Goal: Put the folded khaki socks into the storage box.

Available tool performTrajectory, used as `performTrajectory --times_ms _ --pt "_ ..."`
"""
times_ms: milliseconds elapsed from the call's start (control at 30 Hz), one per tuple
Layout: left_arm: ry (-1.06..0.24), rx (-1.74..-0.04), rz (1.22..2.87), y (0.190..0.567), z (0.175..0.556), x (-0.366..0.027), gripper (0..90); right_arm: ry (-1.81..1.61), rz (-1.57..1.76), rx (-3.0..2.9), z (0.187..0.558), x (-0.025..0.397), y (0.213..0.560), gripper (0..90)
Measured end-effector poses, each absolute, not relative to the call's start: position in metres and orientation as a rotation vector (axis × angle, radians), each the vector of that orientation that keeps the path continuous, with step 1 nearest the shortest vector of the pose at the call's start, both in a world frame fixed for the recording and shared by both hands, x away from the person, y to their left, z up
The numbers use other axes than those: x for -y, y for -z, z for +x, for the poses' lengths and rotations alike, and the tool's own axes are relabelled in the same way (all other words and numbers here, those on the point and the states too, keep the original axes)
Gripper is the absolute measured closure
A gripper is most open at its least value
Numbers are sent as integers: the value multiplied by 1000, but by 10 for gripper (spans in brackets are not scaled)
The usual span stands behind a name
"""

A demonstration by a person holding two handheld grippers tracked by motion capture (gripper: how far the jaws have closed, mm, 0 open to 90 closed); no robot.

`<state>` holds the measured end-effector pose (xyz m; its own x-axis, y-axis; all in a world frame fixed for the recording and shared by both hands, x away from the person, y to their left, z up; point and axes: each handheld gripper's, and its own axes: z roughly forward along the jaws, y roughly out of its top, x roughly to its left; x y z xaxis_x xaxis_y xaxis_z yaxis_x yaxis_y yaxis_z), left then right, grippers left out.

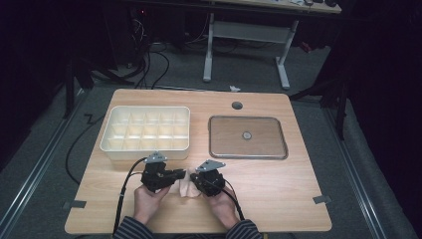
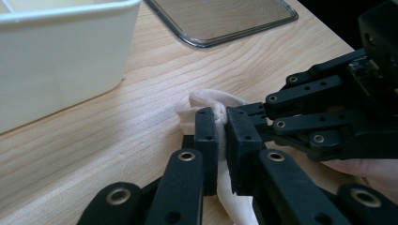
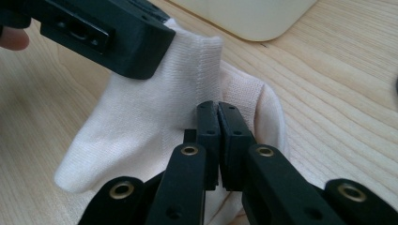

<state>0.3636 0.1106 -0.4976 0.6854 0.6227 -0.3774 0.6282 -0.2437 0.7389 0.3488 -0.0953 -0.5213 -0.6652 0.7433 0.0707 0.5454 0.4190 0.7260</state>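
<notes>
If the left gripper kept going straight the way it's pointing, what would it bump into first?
Probably the right gripper. The left gripper, shut on the white sock, points along the table straight at it; their jaws stand nearly tip to tip, with only sock fabric between. The exact gap is hard to judge.

Lighting: table (image 1: 278,194) evenly lit, surroundings dark. Tray (image 1: 248,155) shows mild glare. Gripper views sharp; near jaws slightly soft.

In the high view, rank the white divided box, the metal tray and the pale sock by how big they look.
1. White divided box and metal tray: they look about alike, too close to rank.
2. Pale sock: clearly smallest, bunched between the left gripper and the right gripper, which partly hide it.
</notes>
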Motion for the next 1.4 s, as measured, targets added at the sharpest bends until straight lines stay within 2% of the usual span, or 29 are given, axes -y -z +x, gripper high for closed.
performTrajectory --times_ms 233,533,667,867,1033,1133,1300,1333,1400 --pt "9 -923 1955 492 363 -106 849 -1069 1086 -2461 349 88 521 900" --pt "2 -954 1943 497 365 -109 850 -1091 1036 -2513 349 80 521 898" --pt "-33 -974 1947 496 363 -109 850 -1115 1032 -2480 345 85 517 810" --pt "-52 -989 1947 495 361 -111 848 -1123 1027 -2384 332 97 507 762" --pt "-73 -992 1950 495 359 -109 847 -1084 1109 -2315 329 110 511 596" --pt "-76 -996 1947 494 358 -109 847 -1095 1178 -2326 332 111 517 576" --pt "-75 -995 1952 494 359 -108 847 -1095 1182 -2357 333 107 521 649" --pt "-70 -995 1945 494 359 -107 847 -1088 1159 -2358 333 105 523 689" --pt "-71 -990 1948 493 359 -105 847 -1052 1136 -2374 334 103 525 703"
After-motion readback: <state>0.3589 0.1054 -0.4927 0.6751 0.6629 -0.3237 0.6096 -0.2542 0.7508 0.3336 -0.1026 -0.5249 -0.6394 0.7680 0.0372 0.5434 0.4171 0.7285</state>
